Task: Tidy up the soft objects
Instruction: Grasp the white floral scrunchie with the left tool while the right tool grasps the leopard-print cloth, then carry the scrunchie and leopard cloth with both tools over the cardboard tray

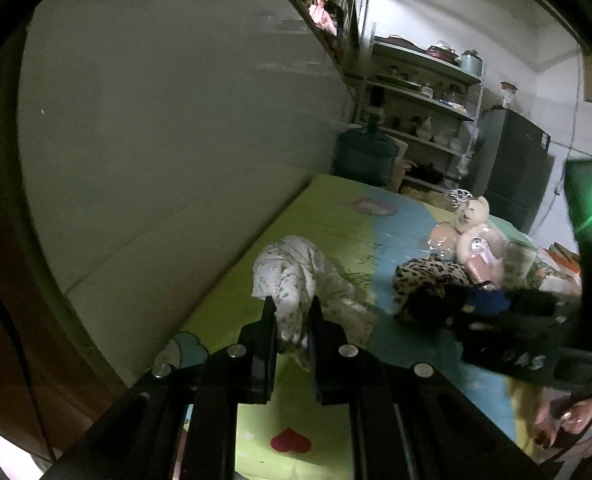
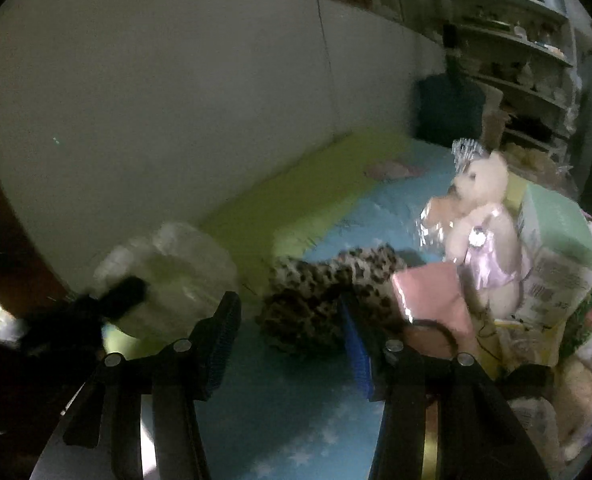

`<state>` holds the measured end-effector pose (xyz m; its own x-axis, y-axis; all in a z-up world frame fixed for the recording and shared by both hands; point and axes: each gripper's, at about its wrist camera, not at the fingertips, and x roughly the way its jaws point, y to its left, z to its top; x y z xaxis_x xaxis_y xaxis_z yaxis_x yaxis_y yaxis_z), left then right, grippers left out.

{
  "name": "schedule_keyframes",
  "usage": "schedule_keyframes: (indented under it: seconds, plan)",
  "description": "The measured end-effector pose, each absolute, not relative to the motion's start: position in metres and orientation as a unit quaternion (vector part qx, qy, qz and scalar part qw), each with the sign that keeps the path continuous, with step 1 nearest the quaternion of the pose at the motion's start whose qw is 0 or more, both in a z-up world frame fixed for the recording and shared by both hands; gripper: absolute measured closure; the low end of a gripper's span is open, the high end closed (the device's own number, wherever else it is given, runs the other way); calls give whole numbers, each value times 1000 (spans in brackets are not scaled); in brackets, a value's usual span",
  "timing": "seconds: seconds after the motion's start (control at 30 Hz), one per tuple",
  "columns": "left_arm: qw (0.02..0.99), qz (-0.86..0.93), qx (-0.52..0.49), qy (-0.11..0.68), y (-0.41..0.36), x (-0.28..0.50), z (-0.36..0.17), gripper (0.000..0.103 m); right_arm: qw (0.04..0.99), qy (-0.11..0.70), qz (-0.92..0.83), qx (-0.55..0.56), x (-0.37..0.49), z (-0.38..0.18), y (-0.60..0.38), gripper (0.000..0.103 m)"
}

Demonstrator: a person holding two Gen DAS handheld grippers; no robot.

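Note:
My left gripper [image 1: 292,312] is shut on a white floral-print cloth [image 1: 292,276] that lies on the green and blue bed sheet [image 1: 328,208]. A leopard-print soft item [image 1: 428,280] lies to its right; it also shows in the right wrist view [image 2: 324,300]. My right gripper [image 2: 290,312] is open, its jaws wide apart just in front of the leopard-print item, touching nothing. A cream teddy bear in a pink dress [image 2: 488,220] sits upright behind it, also seen in the left wrist view [image 1: 476,232]. The white cloth [image 2: 168,276] appears blurred at left.
Boxes and packets [image 2: 556,252] pile up at the bed's right side. A wall [image 1: 156,120] runs along the bed's left. A water jug [image 1: 364,156], shelves [image 1: 424,96] and a dark fridge [image 1: 512,164] stand beyond the bed's far end.

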<state>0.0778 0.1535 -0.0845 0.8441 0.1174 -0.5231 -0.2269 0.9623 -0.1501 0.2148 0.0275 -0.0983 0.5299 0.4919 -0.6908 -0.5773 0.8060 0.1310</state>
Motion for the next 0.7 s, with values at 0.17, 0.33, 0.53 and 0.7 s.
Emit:
schedule_keyframes:
  seconds: [0.17,0.33,0.53,0.7]
  plan:
    - [952,84,-118,269,158,81,-91,89,871,392,294,-43,220,-111,29,57]
    - [952,80,-132,265,163,78,-91,89,878,388,278,-22,222,-110,18,93]
    - [951,79,-142,261,168,72,-84,89,888,342,308,16,205,-86,0,95]
    - [958,67,-135,243,159,66,-67,89,894,297,333,38,184,-55,-17,95]
